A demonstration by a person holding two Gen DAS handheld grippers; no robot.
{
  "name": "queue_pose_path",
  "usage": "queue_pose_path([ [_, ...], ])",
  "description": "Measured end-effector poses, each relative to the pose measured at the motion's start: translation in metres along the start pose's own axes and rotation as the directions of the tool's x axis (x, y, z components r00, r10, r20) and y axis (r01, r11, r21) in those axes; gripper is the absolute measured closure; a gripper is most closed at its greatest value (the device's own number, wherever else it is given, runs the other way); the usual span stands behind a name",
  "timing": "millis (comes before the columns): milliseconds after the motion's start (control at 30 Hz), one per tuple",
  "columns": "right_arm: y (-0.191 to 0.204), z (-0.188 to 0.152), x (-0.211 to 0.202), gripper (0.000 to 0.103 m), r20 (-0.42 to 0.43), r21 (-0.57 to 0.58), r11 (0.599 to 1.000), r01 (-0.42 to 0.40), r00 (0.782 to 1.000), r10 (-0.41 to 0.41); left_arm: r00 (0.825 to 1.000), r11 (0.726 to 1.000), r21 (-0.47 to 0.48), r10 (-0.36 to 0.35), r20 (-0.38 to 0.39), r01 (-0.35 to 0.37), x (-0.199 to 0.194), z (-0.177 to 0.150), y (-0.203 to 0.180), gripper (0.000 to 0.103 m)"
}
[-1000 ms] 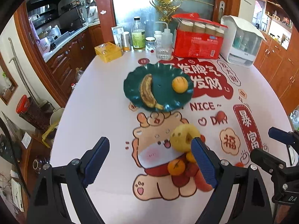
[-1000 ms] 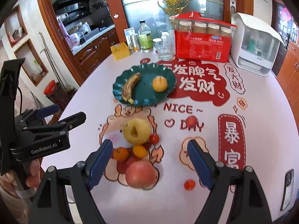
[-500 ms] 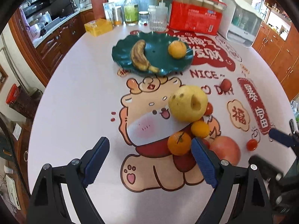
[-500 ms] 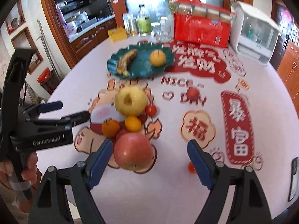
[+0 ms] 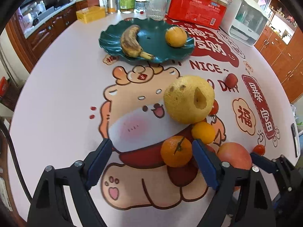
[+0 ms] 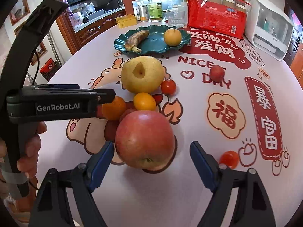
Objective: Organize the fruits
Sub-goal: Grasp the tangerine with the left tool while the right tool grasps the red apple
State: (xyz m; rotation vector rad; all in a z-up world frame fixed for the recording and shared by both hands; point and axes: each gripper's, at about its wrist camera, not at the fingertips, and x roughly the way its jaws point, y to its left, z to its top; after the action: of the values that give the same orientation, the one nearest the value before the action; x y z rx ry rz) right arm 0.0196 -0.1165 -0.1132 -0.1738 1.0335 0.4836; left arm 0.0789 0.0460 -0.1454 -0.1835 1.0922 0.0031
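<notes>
A pile of fruit lies on the printed tablecloth: a yellow pear, a small orange, a tangerine and a red apple. My left gripper hangs low over the pile with its jaws closing. The tangerine sits between them beside the right finger, and the pads are not pressing on it. My right gripper is open around the apple, with a gap on the right side. Farther back, a green plate holds a banana and an orange.
Cherry tomatoes and a small red fruit lie loose on the cloth. Bottles, a glass, a yellow box, a red package and a white appliance line the back. A hand holds the left gripper's handle.
Both grippers have come down toward the fruit pile, which now looks much larger. The left jaws have narrowed a little. The apple now lies between the right fingers.
</notes>
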Motion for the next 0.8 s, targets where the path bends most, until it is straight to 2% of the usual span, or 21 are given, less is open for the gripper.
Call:
queue_pose_path([
  [100, 0.005, -0.002, 0.005, 0.021, 0.011, -0.025, 1.000, 0.014, 1.000, -0.014, 1.000, 1.000, 0.002, -0.009, -0.004, 0.009, 0.004, -0.002, -0.003, 0.027],
  [367, 0.003, -0.004, 0.009, 0.021, 0.047, -0.010, 1.000, 0.001, 0.999, -0.001, 0.998, 0.998, 0.001, -0.057, 0.009, 0.057, 0.013, 0.000, -0.009, 0.034],
  [433, 0.002, -0.003, 0.009, 0.024, 0.062, -0.010, 1.000, 0.000, 0.998, 0.000, 0.997, 0.997, 0.004, -0.072, 0.006, 0.072, 0.016, 0.001, -0.012, 0.039],
  [500, 0.002, -0.003, 0.008, 0.033, 0.073, -0.015, 1.000, -0.024, 0.997, 0.025, 0.994, 0.994, 0.002, -0.108, -0.009, 0.108, 0.022, 0.000, -0.014, 0.051],
  [567, 0.000, -0.003, 0.008, 0.035, 0.072, -0.010, 1.000, -0.028, 0.997, 0.029, 0.991, 0.991, -0.009, -0.132, -0.010, 0.132, 0.024, -0.001, -0.015, 0.063],
  [800, -0.015, -0.006, 0.003, 0.035, 0.040, 0.037, 0.998, -0.060, 0.997, 0.059, 0.984, 0.983, -0.029, -0.179, 0.001, 0.179, 0.024, -0.006, -0.009, 0.066],
])
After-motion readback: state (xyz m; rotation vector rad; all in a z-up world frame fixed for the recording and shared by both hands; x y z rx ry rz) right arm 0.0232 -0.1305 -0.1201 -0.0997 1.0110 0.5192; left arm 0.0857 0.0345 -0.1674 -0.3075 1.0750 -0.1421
